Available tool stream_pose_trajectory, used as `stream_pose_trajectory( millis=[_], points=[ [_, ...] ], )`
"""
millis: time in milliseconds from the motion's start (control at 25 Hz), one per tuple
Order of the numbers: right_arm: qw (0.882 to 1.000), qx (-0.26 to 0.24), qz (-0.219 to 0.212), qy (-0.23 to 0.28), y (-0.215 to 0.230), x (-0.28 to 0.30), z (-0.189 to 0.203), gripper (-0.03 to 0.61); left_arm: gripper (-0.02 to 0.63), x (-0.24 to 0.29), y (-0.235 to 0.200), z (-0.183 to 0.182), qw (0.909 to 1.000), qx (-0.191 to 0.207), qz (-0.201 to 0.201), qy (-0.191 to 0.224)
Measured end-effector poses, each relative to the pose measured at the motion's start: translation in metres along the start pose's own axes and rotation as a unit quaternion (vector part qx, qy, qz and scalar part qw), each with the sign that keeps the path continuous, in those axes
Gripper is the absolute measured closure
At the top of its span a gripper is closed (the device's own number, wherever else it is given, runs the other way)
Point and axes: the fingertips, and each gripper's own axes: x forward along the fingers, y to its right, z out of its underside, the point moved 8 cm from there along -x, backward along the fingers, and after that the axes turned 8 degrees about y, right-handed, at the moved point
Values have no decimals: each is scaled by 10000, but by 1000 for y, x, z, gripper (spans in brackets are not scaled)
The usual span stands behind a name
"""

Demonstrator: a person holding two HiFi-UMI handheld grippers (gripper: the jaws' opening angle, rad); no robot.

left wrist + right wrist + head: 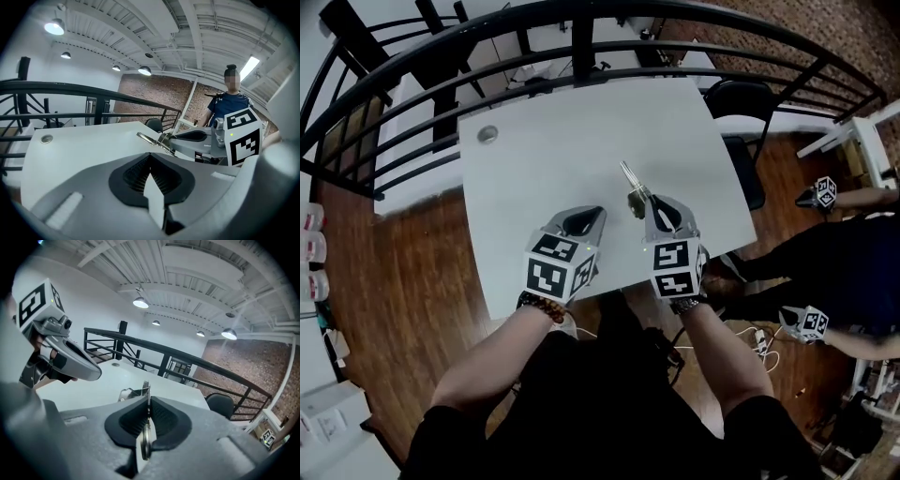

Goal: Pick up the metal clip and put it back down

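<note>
R gripper [656,208] jaws pinch metal clip [633,190] by thin edge, 1 o'clock over surface [544,159]; L gripper [584,220] jaws pressed together, empty. Thin hold: clip may pivot, drop.

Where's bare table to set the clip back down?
Bare: the wide middle of the table, from the round grommet to the far right corner. Crowded: the near edge, with the left hand-held gripper and the right hand-held gripper, shut on the metal clip.

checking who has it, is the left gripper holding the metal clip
No, the left gripper has its jaws together on nothing, while the metal clip is pinched in the right gripper.
</note>
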Motion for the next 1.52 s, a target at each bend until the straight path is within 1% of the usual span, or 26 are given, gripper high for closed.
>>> stream_pose_trajectory(
  millis=[160, 280, 480, 720, 920, 1040, 1200, 1400, 1480, 1520],
  points=[
    [9996, -236, -159, -76, 38, 48, 3, 583, 597, 48, -19, -17, 9996, -196, -195, -46],
    [9985, -429, -333, -115, 51, 78, 4, 583, 597, 69, -33, -23, 9984, -390, -390, -146],
    [9951, -862, -462, -125, 72, 135, -11, 583, 597, 106, -64, -46, 9966, -602, -532, -202],
    [9869, -1495, -597, -127, 96, 175, -13, 583, 597, 145, -70, -67, 9948, -727, -657, -264],
    [9758, -2088, -645, -73, 89, 200, -13, 583, 597, 152, -88, -65, 9925, -853, -789, -391],
    [9701, -2335, -666, -46, 93, 210, -2, 583, 597, 163, -88, -62, 9917, -849, -858, -433],
    [9660, -2488, -708, -54, 90, 222, 12, 581, 597, 168, -93, -56, 9904, -845, -974, -506],
    [9607, -2681, -712, 11, 83, 225, 18, 580, 597, 166, -96, -54, 9897, -847, -1032, -508],
    [9596, -2704, -775, -14, 81, 226, 20, 572, 597, 166, -96, -54, 9894, -844, -1060, -529],
    [9597, -2688, -814, -51, 80, 226, 22, 558, 597, 165, -96, -54, 9893, -839, -1071, -530]
  ],
)
